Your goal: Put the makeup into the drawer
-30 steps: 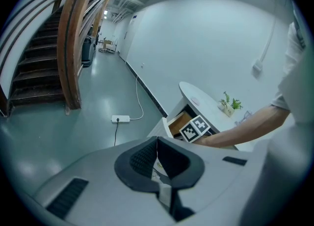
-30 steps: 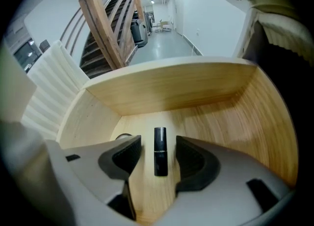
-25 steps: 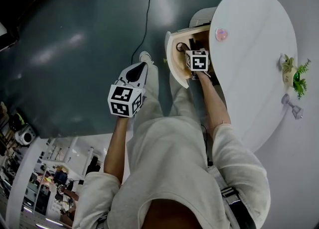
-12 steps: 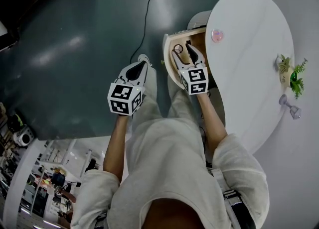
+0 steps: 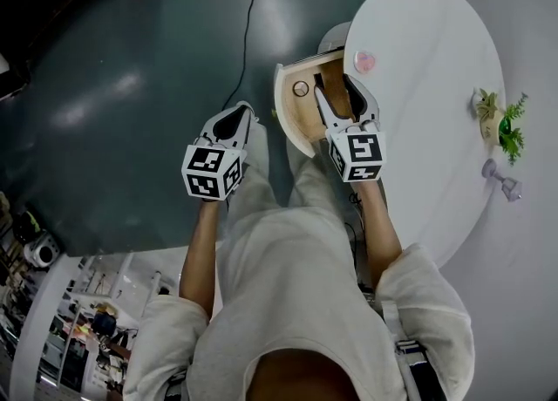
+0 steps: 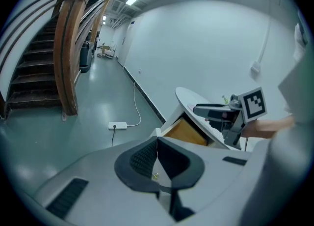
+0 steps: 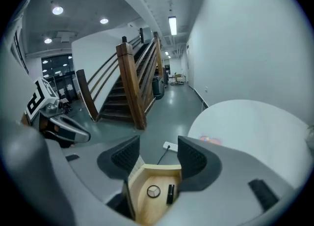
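Head view: the left tongs (image 5: pixel 234 120) hang over the floor (image 5: pixel 131 85), left of the open drawer (image 5: pixel 285 116) that juts from under the white bench (image 5: pixel 436 103). The right tongs (image 5: pixel 342 94) hover above the drawer. A pink item (image 5: pixel 364 62) lies on the bench's left part.

Left gripper view: tongs pressed together, nothing between.

Right gripper view: tongs spread, empty. Beneath them a round compact (image 7: pixel 153 191) and a dark makeup stick (image 7: pixel 170 194) lie side by side in the drawer.
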{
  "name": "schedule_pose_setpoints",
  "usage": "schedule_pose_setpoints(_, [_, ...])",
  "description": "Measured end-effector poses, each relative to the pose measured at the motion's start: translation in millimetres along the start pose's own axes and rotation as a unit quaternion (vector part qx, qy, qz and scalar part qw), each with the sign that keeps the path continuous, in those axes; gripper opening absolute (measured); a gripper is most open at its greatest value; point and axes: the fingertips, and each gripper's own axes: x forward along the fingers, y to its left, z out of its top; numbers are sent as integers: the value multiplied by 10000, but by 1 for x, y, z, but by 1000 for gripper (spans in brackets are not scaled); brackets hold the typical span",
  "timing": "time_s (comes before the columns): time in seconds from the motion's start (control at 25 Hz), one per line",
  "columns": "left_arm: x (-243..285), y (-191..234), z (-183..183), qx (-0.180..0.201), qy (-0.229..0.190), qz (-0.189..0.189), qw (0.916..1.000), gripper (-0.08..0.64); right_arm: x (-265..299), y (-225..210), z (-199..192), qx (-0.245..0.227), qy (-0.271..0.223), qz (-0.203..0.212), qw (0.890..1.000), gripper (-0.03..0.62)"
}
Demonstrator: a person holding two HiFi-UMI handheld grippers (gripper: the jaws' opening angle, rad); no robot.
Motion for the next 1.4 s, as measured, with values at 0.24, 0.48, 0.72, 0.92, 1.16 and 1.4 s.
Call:
schedule_pose_setpoints(0.24, [8,-13,5,48,-6,-80,10000,11,-3,-51,7,-27,134,-464,9988,242])
schedule_pose_setpoints(0.48, [12,-22,7,61,-15,-123,9999,11,10,-90,2,79,465,-770,9959,262])
schedule_pose_setpoints(0.72, [13,-22,5,15,0,-85,10000,11,23,-101,-16,151,1019,-721,9921,278])
schedule_pose_setpoints(0.92, [15,-18,4,-21,-14,-58,10000,11,26,-102,-19,284,1114,-707,9909,258])
schedule_pose_setpoints(1.16, [13,-16,2,-48,-18,-60,10000,11,25,-101,-18,257,1043,-693,9918,230])
schedule_pose_setpoints(1.4, [10,-12,-2,-84,-15,-32,10000,11,21,-86,-9,23,874,-572,9945,230])
